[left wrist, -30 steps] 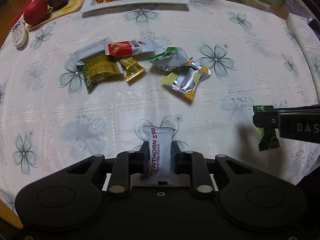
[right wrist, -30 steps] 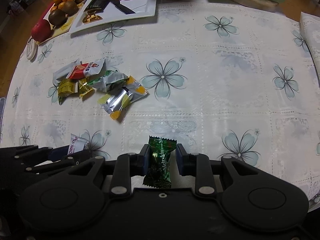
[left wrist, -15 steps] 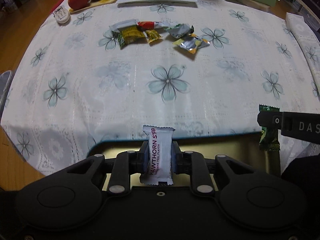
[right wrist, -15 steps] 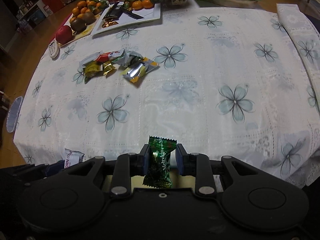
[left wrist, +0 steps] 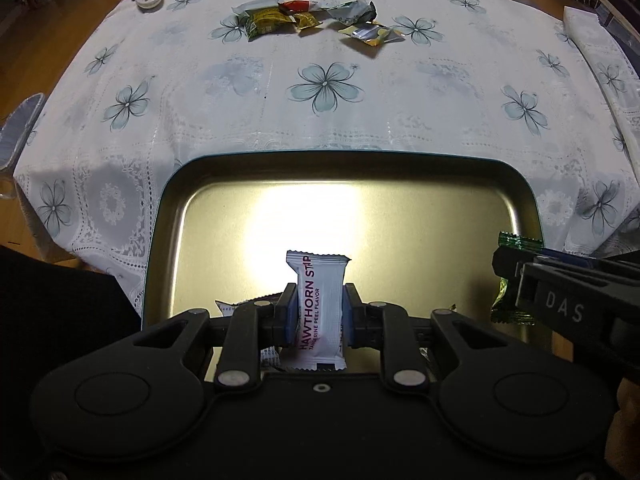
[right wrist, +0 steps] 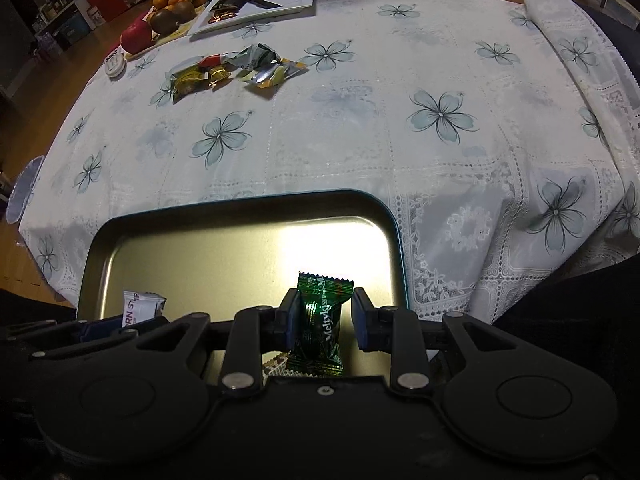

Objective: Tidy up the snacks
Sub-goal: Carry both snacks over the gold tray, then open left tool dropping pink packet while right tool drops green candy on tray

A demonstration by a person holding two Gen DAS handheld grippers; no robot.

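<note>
While both tools hang over the gold metal tray (left wrist: 472,216) at the near edge of the worktop (left wrist: 280,112), the left tool (left wrist: 318,316) is clamped on an upright white hawthorn strip packet (left wrist: 320,304), and the right tool (right wrist: 322,318) has a green Meltykiss candy (right wrist: 320,320) standing between its pads, the left pad touching the wrapper and the right pad showing a small gap. Other wrappers (left wrist: 268,356) lie in the tray's near end, half hidden under the tools. Far across the flowered cloth, a cluster of loose snacks (right wrist: 236,68) sits toward the far-left corner, just short of a white plate (right wrist: 296,4) and some fruit (right wrist: 168,12).
</note>
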